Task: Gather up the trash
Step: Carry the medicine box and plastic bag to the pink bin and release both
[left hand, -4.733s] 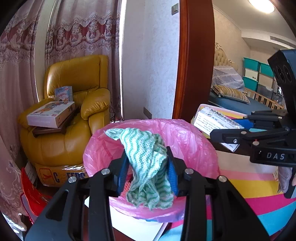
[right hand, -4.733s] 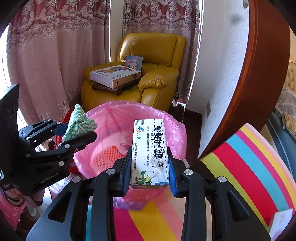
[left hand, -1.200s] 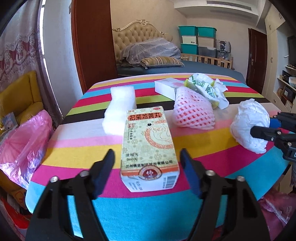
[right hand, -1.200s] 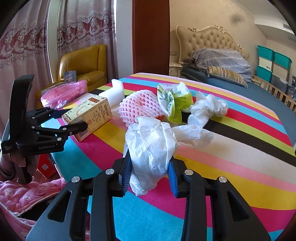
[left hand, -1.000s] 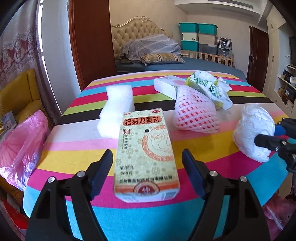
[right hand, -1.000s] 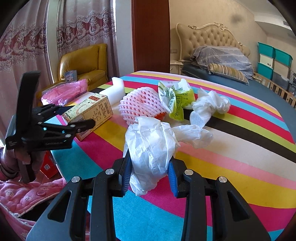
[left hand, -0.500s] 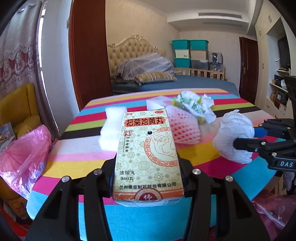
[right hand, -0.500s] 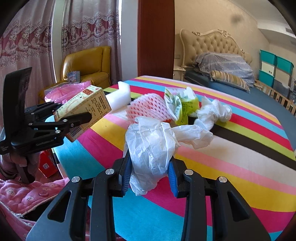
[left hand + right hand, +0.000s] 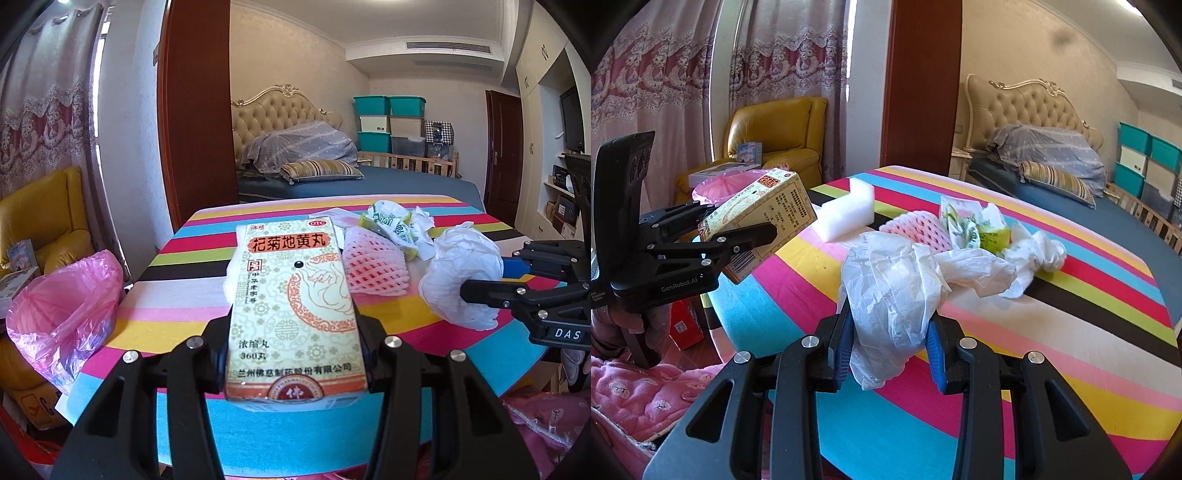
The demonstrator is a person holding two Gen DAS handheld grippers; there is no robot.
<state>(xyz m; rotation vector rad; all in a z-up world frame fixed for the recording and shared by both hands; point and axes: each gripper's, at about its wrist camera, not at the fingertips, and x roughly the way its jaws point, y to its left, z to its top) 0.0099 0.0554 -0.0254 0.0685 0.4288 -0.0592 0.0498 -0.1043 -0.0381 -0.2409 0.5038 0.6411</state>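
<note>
Left gripper (image 9: pixel 293 354) pinches a medicine box (image 9: pixel 293 306) printed "OTC" and "360"; right gripper (image 9: pixel 891 341) pinches crumpled white plastic (image 9: pixel 894 295).

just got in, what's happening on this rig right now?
Trash pickup off the striped table. The left tongs are shut on a medicine box, held above the table. The right tongs are shut on a crumpled white plastic bag. Left on the table: a foam block, a pink foam net, a green wrapper. The pink-lined bin stands past the table's edge.
</note>
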